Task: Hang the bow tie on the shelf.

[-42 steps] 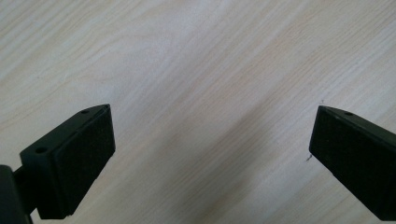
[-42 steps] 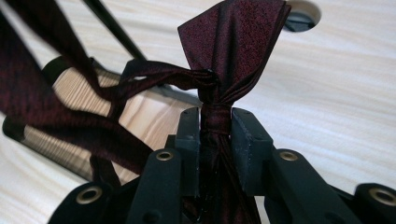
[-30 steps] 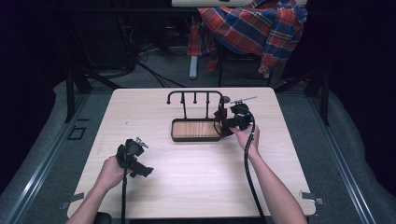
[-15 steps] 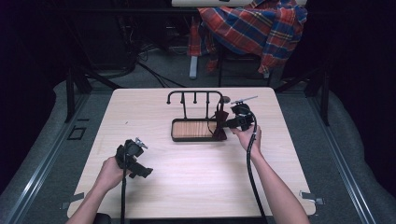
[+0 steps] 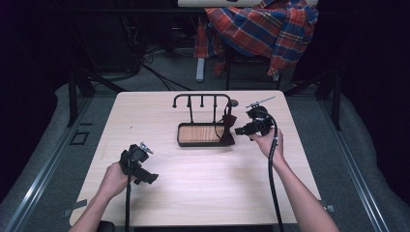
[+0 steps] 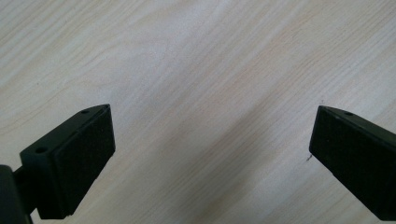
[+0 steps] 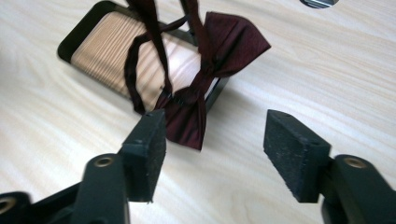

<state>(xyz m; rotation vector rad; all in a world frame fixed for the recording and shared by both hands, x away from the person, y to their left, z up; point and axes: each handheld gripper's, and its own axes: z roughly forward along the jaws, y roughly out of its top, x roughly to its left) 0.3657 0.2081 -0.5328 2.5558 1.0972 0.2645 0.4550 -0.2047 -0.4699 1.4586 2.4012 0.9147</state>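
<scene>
The dark red bow tie (image 7: 210, 60) hangs by its strap from the right end of the black hook rack (image 5: 202, 99), its knot and wings drooping against the right-hand rim of the rack's wood-lined tray (image 5: 180, 140), with the lower wing spilling over onto the tabletop (image 5: 203, 193). My right tongs (image 7: 212, 154) sit just in front of it, jaws spread wide and empty, the lower wing lying just beyond the gap between them (nothing is pinched). From above, the right tongs (image 5: 244, 129) are close beside the tie at the tray's right end. My left tongs (image 5: 137, 163) rest well apart from all this, low over bare tabletop near the front left, jaws also wide apart with nothing between them. As I judge it, the tie is on the rack and neither tongs grips it, so the work stands at a hand-off point: either the hanging is finished, or the grab to lift it off is all still ahead.
</scene>
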